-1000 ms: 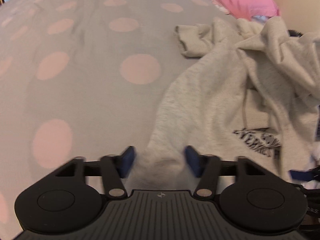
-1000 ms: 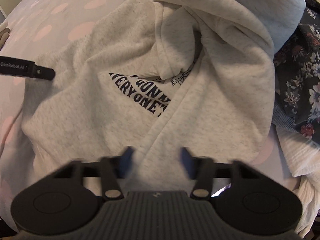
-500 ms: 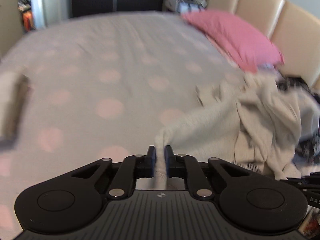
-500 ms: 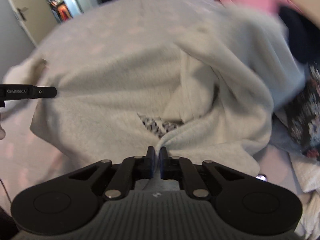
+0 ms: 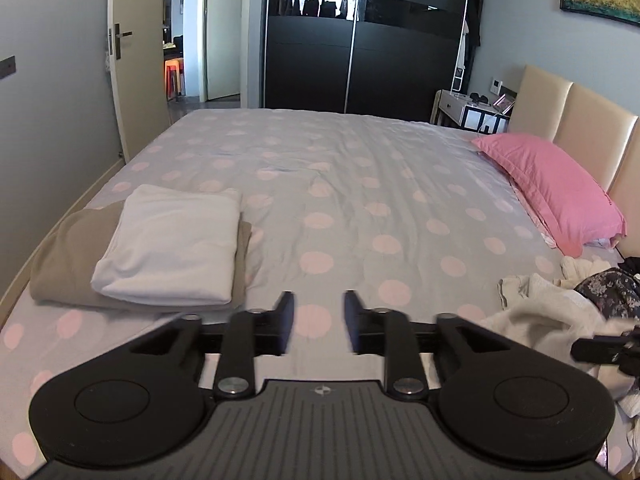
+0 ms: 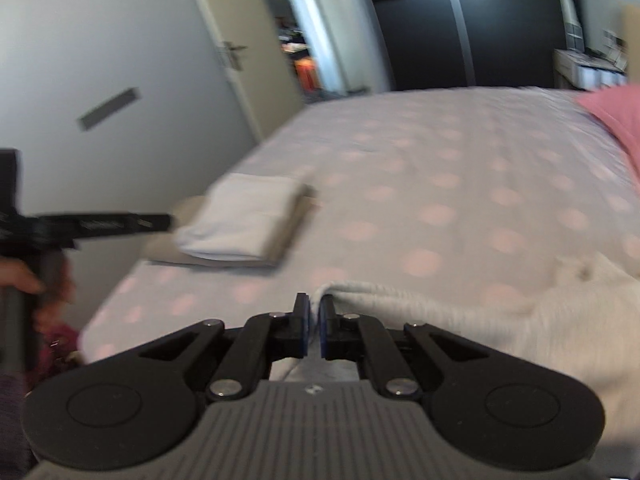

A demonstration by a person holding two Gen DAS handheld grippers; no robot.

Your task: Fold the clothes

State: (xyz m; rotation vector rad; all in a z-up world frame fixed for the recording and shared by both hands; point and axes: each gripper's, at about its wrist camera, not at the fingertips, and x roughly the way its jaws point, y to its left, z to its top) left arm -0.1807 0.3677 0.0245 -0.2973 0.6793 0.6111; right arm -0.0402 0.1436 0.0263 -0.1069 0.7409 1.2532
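The right hand-held gripper [image 6: 314,326] pinches an edge of the grey sweatshirt [image 6: 500,320], which lies rumpled on the bed [image 5: 360,184]. The left hand-held gripper [image 5: 318,322] gapes, holding nothing. Best regrip a matching edge with the left, then spread it flat.

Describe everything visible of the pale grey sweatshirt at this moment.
The sweatshirt looks like soft, heathered pale-grey fleece. It lies crumpled on the polka-dot bedspread, by the near right edge. One folded edge rises into the right gripper, whose fingers are shut on it. The left gripper is open and clear of it. No print shows.
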